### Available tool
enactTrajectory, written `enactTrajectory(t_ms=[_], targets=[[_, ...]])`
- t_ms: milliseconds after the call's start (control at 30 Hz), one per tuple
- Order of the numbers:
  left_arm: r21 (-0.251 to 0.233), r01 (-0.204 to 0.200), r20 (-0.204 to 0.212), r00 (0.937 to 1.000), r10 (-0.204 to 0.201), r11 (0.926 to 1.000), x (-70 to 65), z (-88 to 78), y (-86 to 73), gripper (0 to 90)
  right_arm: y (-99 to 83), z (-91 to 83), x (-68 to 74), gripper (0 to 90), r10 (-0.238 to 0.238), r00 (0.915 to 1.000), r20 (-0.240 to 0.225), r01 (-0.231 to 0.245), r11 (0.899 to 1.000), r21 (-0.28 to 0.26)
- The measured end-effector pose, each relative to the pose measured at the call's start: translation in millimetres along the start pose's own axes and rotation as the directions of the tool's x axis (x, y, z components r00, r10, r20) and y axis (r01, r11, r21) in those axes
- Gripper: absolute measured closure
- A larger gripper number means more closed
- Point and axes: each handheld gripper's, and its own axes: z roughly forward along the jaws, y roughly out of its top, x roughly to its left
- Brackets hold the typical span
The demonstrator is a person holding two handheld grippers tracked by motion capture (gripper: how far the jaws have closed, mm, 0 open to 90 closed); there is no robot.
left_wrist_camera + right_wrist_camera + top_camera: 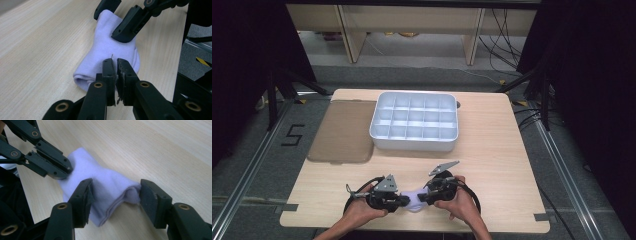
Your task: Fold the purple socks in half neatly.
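Both hands sit at the near edge of the wooden table [492,150], each with a gripper aimed inward at a folded white sock [107,50] lying flat between them. Left gripper [114,62] – its 2 jaws are pinched nearly together on a thin edge of the sock's end. Right gripper [115,193] has its jaws spread wide, one on each side of the sock's folded end – the pads stand at the cloth's sides, and whether they press it I cannot tell. Well beyond the fingertips stand a white compartment tray [414,141] and a brown lid [343,131].
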Motion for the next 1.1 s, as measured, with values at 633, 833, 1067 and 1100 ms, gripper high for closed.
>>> enactTrajectory(t_ms=[633,833,1067,1100], targets=[[0.002,0.027,0.057,0.998,-0.027,0.9996,-3.0,-2.7,1.0,64.8,-1.4,-0.8,6.9,69.2,0.001,0.9983,-0.059,-0.001,1.0,0.008],[-0.011,0.078,0.053,0.9956,-0.077,0.9969,-9.5,-11.3,-1.6,46.6,0.2,-2.1,10.6,69.8,-0.022,0.9992,-0.032,0.022,1.0,0.01],[0.009,0.05,-0.018,0.9986,-0.05,0.9987,-6.9,-26.2,-10.6,37.2,0.1,-2.2,12.9,70.1,-0.042,0.999,-0.015,0.042,0.999,0.001],[-0.003,0.059,-0.015,0.9981,-0.059,0.9982,-6.3,-28.5,-13.5,36.8,-0.1,-3.7,15.0,70.1,-0.024,0.9996,-0.014,0.024,1.0,0.008]])
